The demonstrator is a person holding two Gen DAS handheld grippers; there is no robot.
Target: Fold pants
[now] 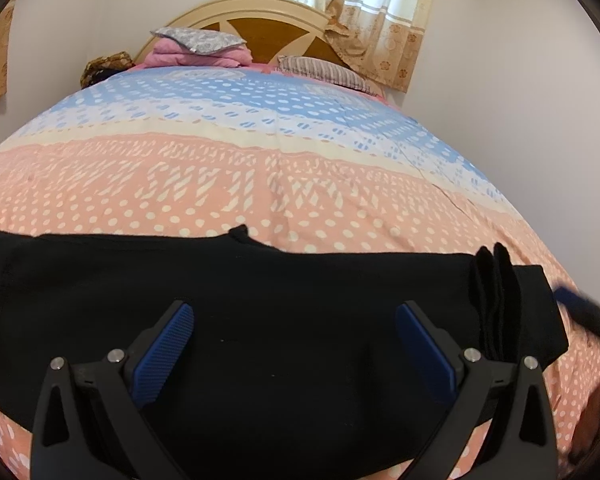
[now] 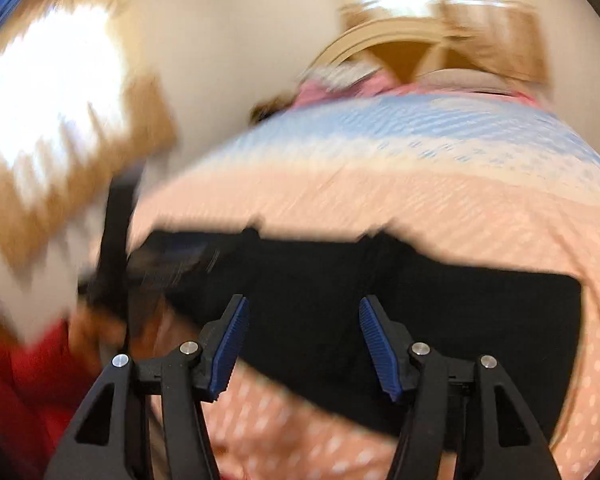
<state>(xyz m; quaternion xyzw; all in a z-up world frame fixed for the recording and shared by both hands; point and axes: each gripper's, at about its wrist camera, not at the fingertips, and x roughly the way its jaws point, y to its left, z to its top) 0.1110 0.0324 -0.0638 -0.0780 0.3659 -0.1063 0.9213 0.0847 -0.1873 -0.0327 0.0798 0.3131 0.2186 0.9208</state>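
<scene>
Pink-and-blue dotted bedspread carries the black pants, folded flat near its front edge. From my left wrist, my left gripper hovers over them, released, ribbed blue pads wide apart. From my blurred right wrist, my right gripper stands released over their soft dark cloth.

One pair of black pants is being counted, lying across the near part of one bed. Two grippers are being shown: one left gripper and one right gripper, each being seen with two blue-padded fingers. At the far end, one headboard is being seen. Two pillows are being counted there: one grey patterned pillow on the left and one striped pillow on the right. One pink folded blanket is being counted beneath the grey one.
</scene>
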